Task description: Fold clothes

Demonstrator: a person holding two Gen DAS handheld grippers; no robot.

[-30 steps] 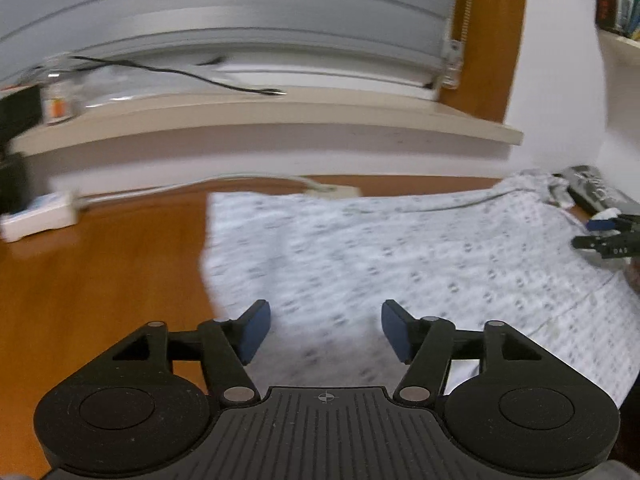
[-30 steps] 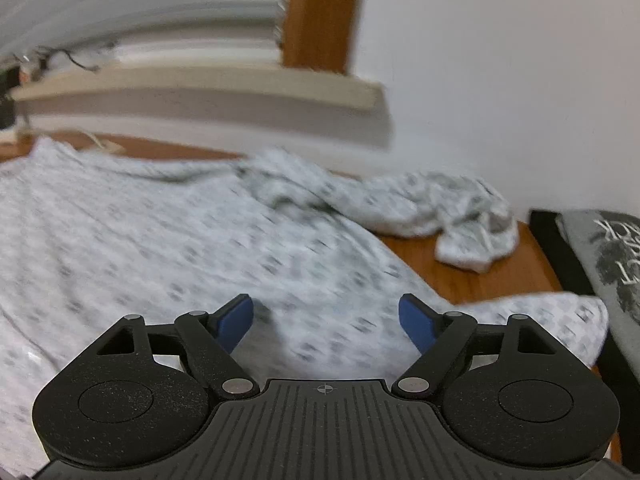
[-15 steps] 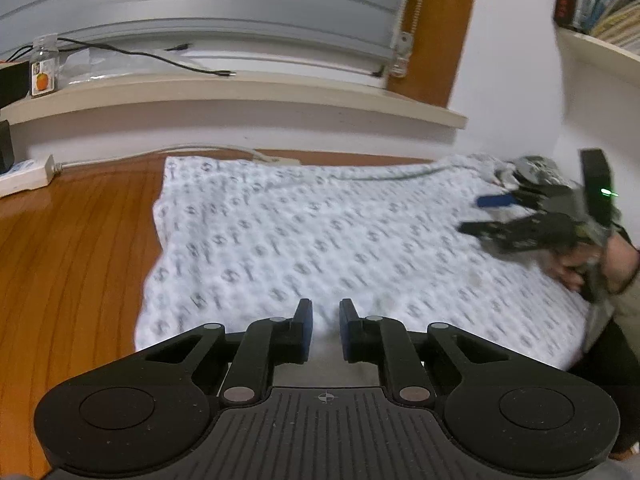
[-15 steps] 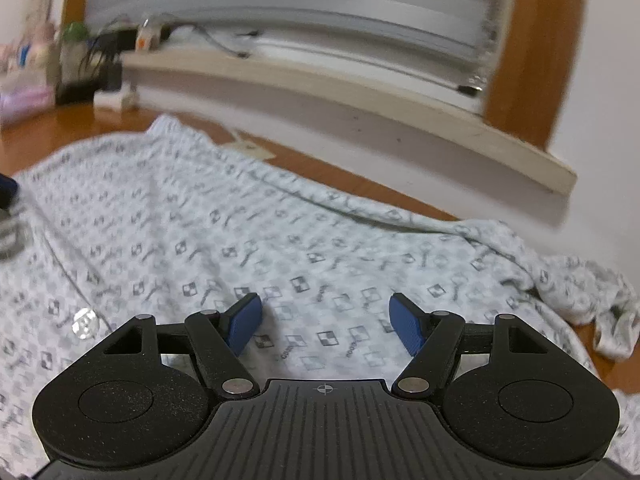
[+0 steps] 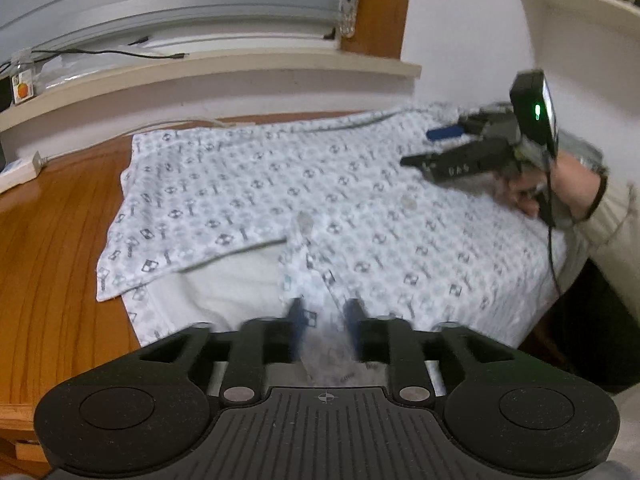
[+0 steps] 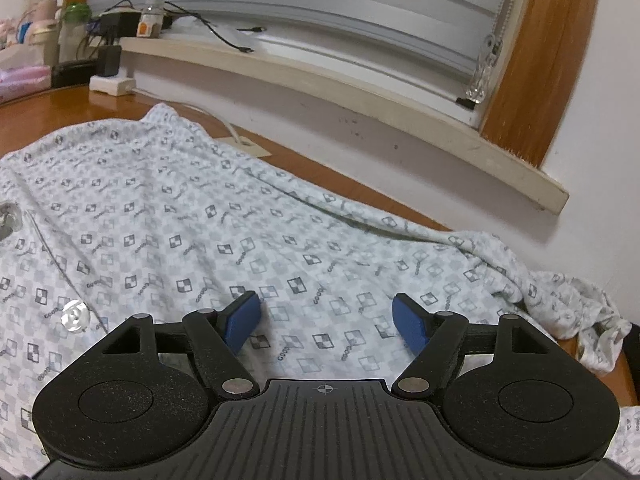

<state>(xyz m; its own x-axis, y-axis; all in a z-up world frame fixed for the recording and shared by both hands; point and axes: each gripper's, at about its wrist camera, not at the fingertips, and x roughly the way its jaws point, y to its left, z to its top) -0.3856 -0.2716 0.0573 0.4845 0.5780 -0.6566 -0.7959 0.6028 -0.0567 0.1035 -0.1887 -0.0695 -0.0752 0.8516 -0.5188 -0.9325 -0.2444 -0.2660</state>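
Home room, wooden floor point(image 5: 48, 240), window sill point(image 6: 360, 92) clutter, bookshelf point(image 5: 580, 4), power strip point(image 6: 112, 84)

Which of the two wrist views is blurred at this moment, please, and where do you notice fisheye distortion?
Left wrist view: motion blur smears the left gripper and the white patterned button-up shirt; its jaws have just been opening, with shirt fabric between them. Right wrist view: sharp, right gripper crisp, but the pale window sill bows with lens distortion.

My left gripper point(image 5: 322, 320) has pulled back toward the shirt's point(image 5: 360, 200) near hem, and its jaws, nearly closed half a second ago, have just been opening with the front placket between them. A shirt flap now lies turned back, pale lining showing. My right gripper point(image 6: 326, 318) now hovers over the chest.
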